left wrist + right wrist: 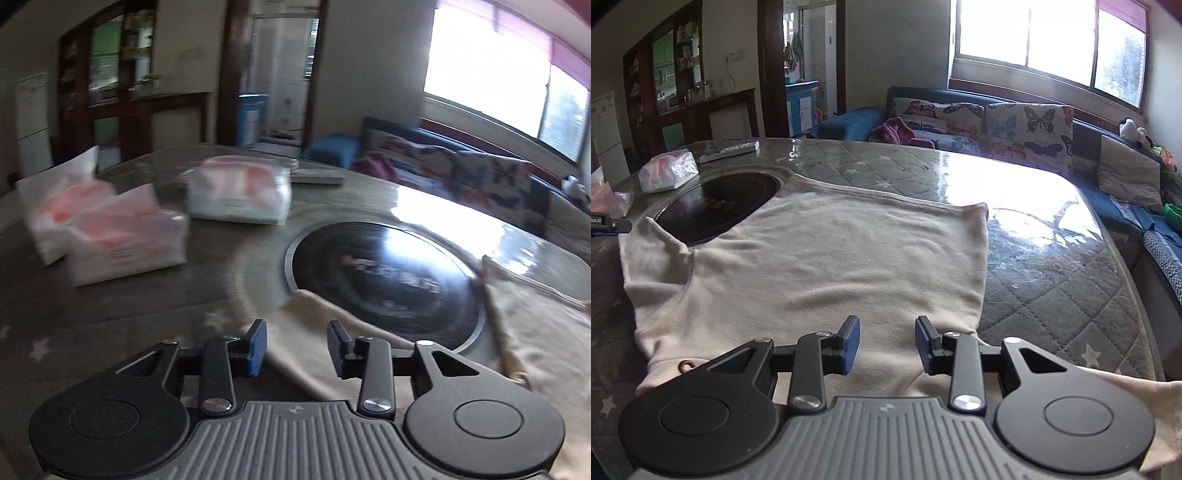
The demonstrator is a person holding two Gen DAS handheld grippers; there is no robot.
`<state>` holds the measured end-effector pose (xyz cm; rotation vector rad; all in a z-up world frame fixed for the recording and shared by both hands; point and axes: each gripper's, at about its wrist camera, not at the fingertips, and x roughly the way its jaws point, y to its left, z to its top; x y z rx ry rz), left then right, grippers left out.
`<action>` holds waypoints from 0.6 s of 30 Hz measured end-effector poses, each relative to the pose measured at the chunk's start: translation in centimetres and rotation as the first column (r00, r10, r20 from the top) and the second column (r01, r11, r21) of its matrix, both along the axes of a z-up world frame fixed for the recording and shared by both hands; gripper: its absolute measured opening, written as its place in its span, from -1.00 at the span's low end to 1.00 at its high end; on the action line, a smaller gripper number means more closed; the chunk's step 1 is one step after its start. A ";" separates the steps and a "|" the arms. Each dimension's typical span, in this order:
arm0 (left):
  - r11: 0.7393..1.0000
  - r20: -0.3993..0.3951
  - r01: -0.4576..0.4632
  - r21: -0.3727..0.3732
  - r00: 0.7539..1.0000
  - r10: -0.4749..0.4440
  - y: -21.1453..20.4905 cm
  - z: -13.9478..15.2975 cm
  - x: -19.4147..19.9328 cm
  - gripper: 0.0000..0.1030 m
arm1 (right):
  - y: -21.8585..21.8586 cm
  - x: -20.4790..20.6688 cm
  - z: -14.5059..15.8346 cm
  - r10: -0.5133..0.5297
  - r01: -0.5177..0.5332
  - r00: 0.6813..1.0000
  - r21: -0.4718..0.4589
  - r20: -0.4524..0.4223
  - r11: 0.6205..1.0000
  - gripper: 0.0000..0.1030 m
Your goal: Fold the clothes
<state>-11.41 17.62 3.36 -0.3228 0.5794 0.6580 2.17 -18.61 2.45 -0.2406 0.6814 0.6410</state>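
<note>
Both tongs (297, 345) (887, 343) gape empty over a soft, wrinkled cream shirt (827, 254) on the quilted table (1052, 280).

Ahead of the right gripper's fingers (887, 345) the cream shirt (820, 258) lies flat, with bare table (1052, 280) open to their right. Left-forward of the left gripper's fingers (297, 349), three tissue packs (122, 240) block passage; the black hotplate (384, 284) ahead lies flush.

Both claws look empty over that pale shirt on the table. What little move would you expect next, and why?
Probably the left gripper drops onto the sleeve edge below it and closes. The shirt lies spread flat, partly over the black disc, with nothing folded yet, and both the left and the right gripper are open, with nothing between the fingers.
</note>
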 end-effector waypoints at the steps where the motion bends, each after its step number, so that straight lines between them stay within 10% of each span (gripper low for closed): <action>1: 1.000 -0.005 -0.017 -0.005 1.000 0.017 0.4 -0.2 -0.1 -0.19 | 0.0 -0.1 0.1 0.002 -0.002 1.000 0.003 0.000 1.000 -0.36; 8: 0.997 -0.021 -0.063 -0.053 0.998 0.062 1.2 -1.5 0.1 -0.24 | 0.1 -1.3 0.5 0.004 -0.004 1.000 0.024 -0.001 1.000 -0.36; 12: 0.996 -0.014 -0.075 -0.041 0.997 0.074 1.4 -1.6 0.1 -0.80 | -0.1 -1.6 0.6 -0.003 0.004 1.000 0.032 -0.002 0.999 -0.36; 18: 0.996 0.111 0.003 -0.085 0.994 0.007 1.1 1.1 -0.4 -0.90 | -0.4 -2.2 0.6 -0.017 0.017 1.000 0.051 -0.004 0.999 -0.37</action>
